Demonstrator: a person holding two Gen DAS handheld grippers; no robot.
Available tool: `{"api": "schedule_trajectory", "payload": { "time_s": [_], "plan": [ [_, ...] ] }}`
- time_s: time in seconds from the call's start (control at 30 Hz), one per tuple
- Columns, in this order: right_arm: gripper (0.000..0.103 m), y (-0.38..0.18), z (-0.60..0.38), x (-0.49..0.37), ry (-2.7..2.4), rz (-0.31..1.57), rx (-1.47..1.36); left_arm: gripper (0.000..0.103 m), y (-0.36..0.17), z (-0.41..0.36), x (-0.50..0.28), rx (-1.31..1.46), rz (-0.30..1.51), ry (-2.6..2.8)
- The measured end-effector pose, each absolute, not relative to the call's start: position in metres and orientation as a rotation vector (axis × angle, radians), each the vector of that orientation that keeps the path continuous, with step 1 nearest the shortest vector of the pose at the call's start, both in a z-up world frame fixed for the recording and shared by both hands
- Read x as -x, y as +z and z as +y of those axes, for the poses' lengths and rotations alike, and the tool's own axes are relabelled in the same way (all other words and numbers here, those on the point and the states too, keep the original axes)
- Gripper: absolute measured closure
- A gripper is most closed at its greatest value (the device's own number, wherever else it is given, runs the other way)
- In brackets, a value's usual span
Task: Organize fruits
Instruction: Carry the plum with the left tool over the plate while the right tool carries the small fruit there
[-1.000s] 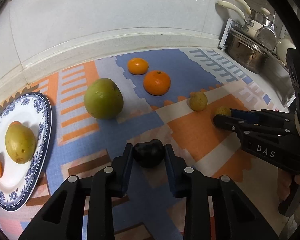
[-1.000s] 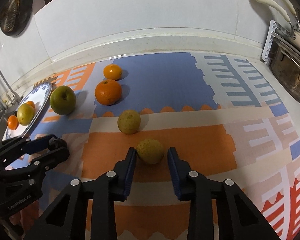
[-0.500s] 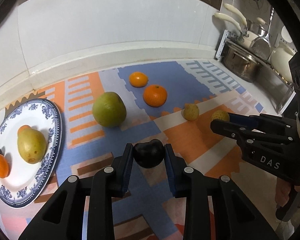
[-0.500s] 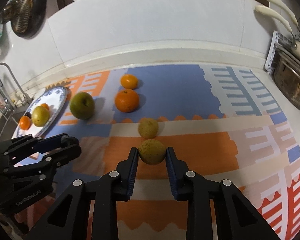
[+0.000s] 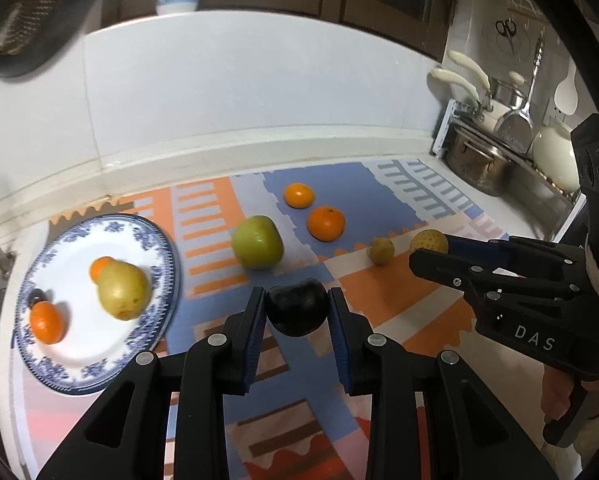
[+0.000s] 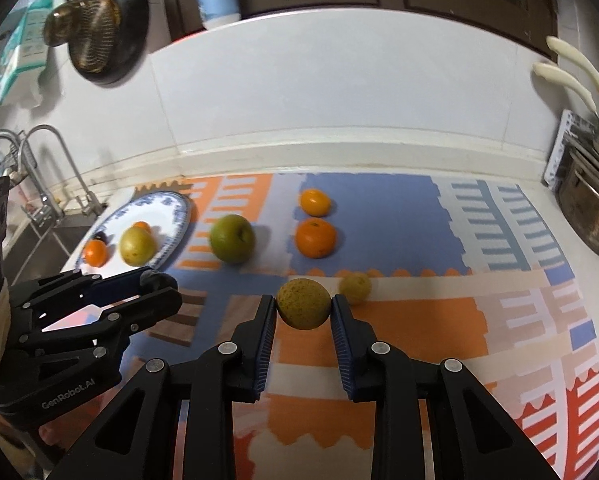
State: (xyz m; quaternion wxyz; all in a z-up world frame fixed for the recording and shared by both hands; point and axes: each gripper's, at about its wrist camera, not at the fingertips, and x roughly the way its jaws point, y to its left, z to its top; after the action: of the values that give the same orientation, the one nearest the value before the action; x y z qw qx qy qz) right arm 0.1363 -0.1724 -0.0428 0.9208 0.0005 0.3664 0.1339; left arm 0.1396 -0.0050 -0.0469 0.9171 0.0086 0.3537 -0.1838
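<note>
Both round: glossy dark plum [image 5: 296, 307], speckled yellow fruit [image 6: 303, 303].

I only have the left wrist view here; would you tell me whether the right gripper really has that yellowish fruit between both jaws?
Observer: Yes. In the right wrist view the right gripper is shut on the speckled yellow fruit, with one of the jaws pressed against each side of it.
Operator: Thank you. What lies past the far-left side of the plate? My view cuts off there.
Observer: A sink with a curved metal faucet sits just beyond the plate.
</note>
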Motion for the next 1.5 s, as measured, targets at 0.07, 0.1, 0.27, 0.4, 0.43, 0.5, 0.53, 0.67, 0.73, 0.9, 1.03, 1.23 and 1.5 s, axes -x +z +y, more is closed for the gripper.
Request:
{"api": "schedule_trajectory", "payload": {
  "time_s": [0.07, 0.1, 0.27, 0.4, 0.43, 0.5, 0.53, 0.67, 0.73, 0.9, 1.03, 1.23, 1.5],
  "plan": [
    [0.074, -0.039, -0.167, -0.133, 0.291, 0.743, 0.006, 0.073, -0.043, 0.001, -0.136, -0.013, 0.718, -0.366],
    [0.074, -0.037, -0.163, -0.131, 0.302, 0.737, 0.011, 0.073, -0.042, 0.004, -0.133, -0.010, 0.712, -0.359],
    [0.074, -0.031, -0.147, -0.126, 0.350, 0.722, 0.026, 0.073, -0.037, 0.022, -0.125, 0.010, 0.696, -0.323],
    [0.074, -0.030, -0.129, -0.124, 0.395, 0.718, 0.042, 0.073, -0.036, 0.039, -0.119, 0.031, 0.688, -0.288],
    [0.074, -0.031, -0.125, -0.124, 0.406, 0.719, 0.045, 0.073, -0.036, 0.044, -0.117, 0.035, 0.687, -0.277],
    [0.074, -0.031, -0.115, -0.124, 0.431, 0.721, 0.051, 0.073, -0.037, 0.053, -0.115, 0.042, 0.683, -0.257],
    [0.074, -0.031, -0.111, -0.124, 0.442, 0.721, 0.055, 0.073, -0.037, 0.057, -0.114, 0.045, 0.682, -0.247],
    [0.074, -0.033, -0.092, -0.128, 0.484, 0.723, 0.072, 0.073, -0.038, 0.076, -0.113, 0.051, 0.677, -0.207],
    [0.074, -0.033, -0.082, -0.131, 0.507, 0.728, 0.077, 0.073, -0.039, 0.085, -0.115, 0.049, 0.675, -0.189],
    [0.074, -0.034, -0.059, -0.147, 0.558, 0.744, 0.076, 0.073, -0.037, 0.106, -0.124, 0.036, 0.664, -0.153],
    [0.074, -0.033, -0.040, -0.164, 0.587, 0.752, 0.078, 0.073, -0.036, 0.121, -0.135, 0.019, 0.662, -0.136],
    [0.074, -0.032, -0.009, -0.197, 0.613, 0.779, 0.083, 0.073, -0.039, 0.140, -0.159, 0.006, 0.690, -0.128],
    [0.074, -0.045, 0.022, -0.245, 0.611, 0.862, 0.086, 0.073, -0.051, 0.164, -0.204, -0.017, 0.757, -0.109]
  ]
}}
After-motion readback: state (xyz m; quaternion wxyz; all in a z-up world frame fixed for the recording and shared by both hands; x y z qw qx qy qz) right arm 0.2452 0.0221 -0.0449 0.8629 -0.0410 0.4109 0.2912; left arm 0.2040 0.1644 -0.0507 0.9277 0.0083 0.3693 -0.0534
